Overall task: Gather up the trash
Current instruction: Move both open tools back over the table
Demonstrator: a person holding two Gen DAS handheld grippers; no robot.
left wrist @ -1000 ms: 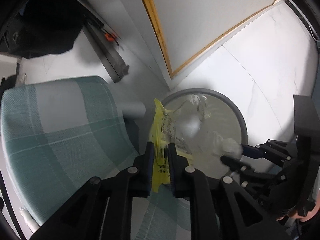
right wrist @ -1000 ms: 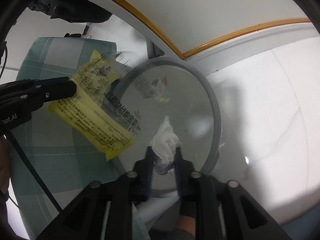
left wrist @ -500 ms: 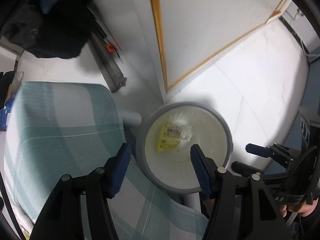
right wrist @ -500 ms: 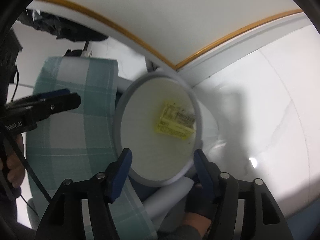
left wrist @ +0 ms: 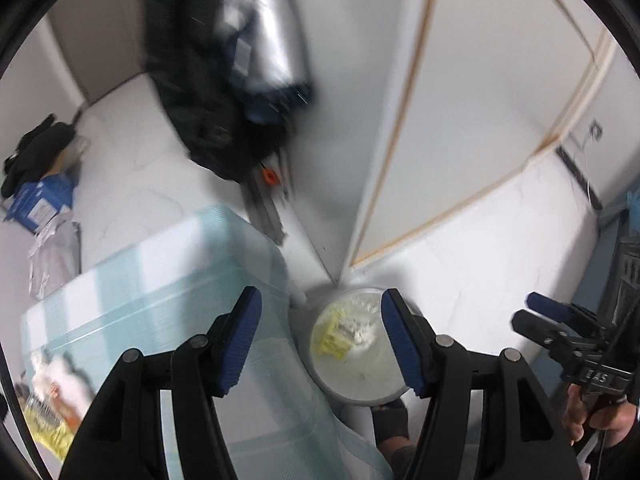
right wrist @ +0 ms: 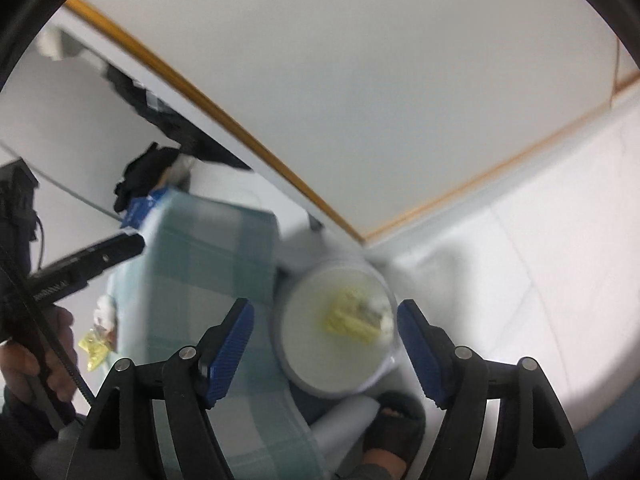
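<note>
Both drops look done: the yellow wrapper (left wrist: 330,338) and a crumpled white tissue (left wrist: 360,326) lie at the bottom of the round bin (left wrist: 362,398) on the floor beside the checked bed (left wrist: 160,300). The wrapper lies flat, its long axis slanting across the bin's floor. The left gripper (left wrist: 320,342) is spread and empty; the right gripper (right wrist: 324,344) is widening, nothing between. More litter (right wrist: 94,346) waits on the bed, so the next move means swinging back there.

Motion blur smears the dark bag (left wrist: 224,92), and the yellow wrapper's (right wrist: 352,318) print is unreadable.
</note>
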